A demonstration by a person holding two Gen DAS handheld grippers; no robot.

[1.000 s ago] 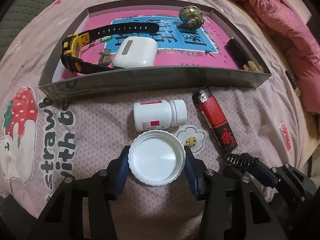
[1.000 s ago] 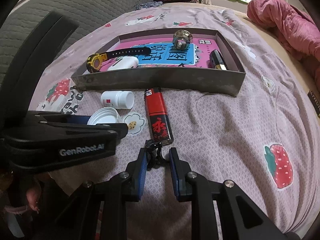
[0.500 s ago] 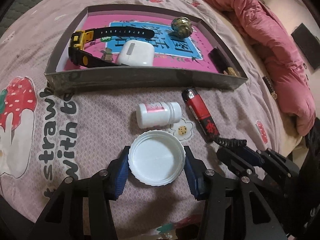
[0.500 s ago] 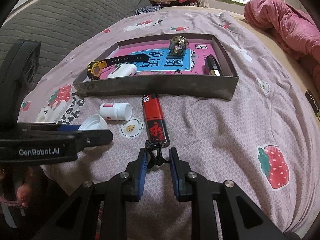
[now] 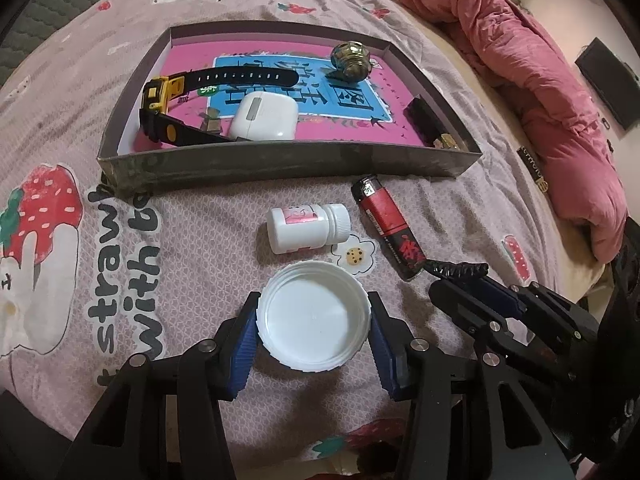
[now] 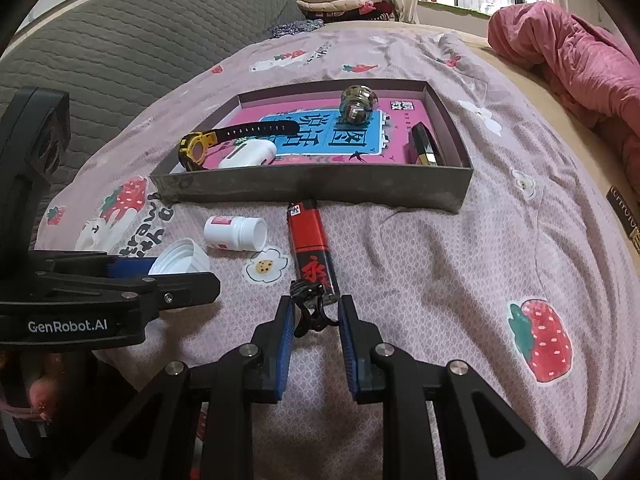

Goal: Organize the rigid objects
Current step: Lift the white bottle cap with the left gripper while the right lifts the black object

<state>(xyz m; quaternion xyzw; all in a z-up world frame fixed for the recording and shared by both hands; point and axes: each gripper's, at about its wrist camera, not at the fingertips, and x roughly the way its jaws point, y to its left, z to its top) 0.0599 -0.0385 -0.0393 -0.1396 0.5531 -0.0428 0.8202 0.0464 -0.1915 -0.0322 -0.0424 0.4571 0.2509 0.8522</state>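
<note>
My left gripper (image 5: 313, 316) is shut on a white jar lid (image 5: 313, 320), held above the bedspread; the lid also shows in the right wrist view (image 6: 180, 257). My right gripper (image 6: 316, 316) is shut on a black coiled cord (image 6: 310, 308) at the near end of a red lighter (image 6: 311, 252). The lighter (image 5: 388, 228) lies on the bed beside a small white pill bottle (image 5: 308, 228), which lies on its side. Behind them stands a shallow grey box (image 5: 280, 164) holding a yellow-black watch (image 5: 168, 108), a white earbud case (image 5: 264, 116), a brass knob (image 5: 350, 60) and a dark stick (image 5: 428, 120).
A pink quilt (image 5: 540, 92) is heaped at the right of the bed. A grey padded headboard (image 6: 120, 32) stands at the back left. The strawberry-print bedspread (image 6: 480, 260) stretches to the right of the lighter.
Both grippers have risen and drawn back a little, so the box and the objects look farther off. The left gripper still holds the lid and the right still holds the cord.
</note>
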